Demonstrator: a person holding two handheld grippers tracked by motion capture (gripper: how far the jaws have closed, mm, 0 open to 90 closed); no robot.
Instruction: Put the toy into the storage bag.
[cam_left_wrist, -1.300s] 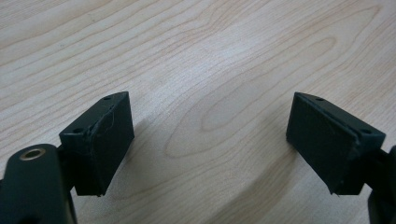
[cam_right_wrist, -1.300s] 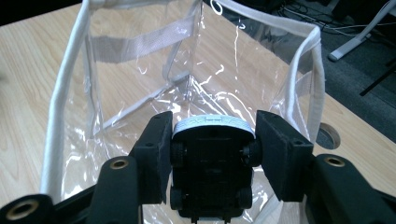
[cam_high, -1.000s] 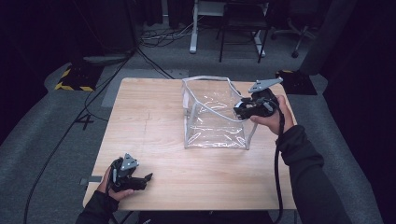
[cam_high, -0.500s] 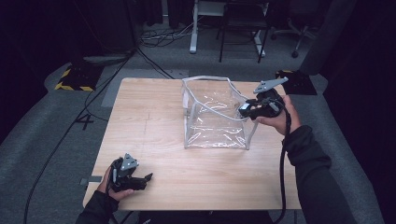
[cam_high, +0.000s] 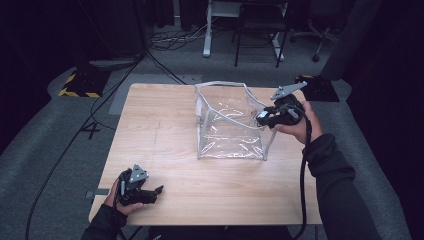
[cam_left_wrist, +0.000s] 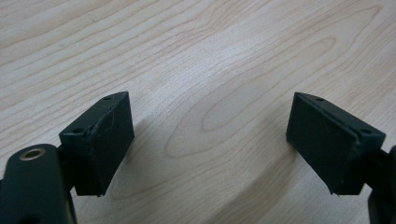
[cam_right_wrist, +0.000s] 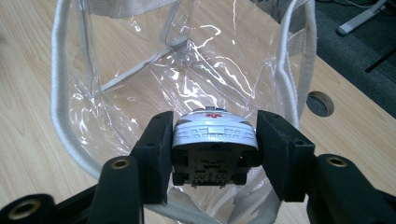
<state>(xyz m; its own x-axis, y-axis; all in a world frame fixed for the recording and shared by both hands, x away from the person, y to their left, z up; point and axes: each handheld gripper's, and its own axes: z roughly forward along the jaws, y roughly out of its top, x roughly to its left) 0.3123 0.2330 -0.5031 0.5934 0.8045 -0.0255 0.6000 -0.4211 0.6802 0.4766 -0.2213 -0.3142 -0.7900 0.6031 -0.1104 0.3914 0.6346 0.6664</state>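
A clear plastic bag (cam_high: 230, 125) with white trim stands open on the wooden table (cam_high: 160, 125), right of centre. My right gripper (cam_high: 260, 119) hovers at the bag's right rim, shut on a small round white and black device (cam_right_wrist: 214, 128) with a red mark on top. In the right gripper view the device sits between the two jaws of the right gripper (cam_right_wrist: 215, 142), above the bag's open mouth (cam_right_wrist: 140, 70). My left gripper (cam_high: 159, 191) rests near the table's front left corner. Its jaws (cam_left_wrist: 208, 135) stand wide open over bare wood.
A round cable hole (cam_right_wrist: 320, 103) lies in the table beyond the bag. A yellow and black striped box (cam_high: 80, 82) and loose cables lie on the floor at far left. Desk legs (cam_high: 206, 30) and a chair stand behind the table.
My right gripper has drifted slightly to the right along the bag's rim, still holding the device. The left gripper has stayed put.
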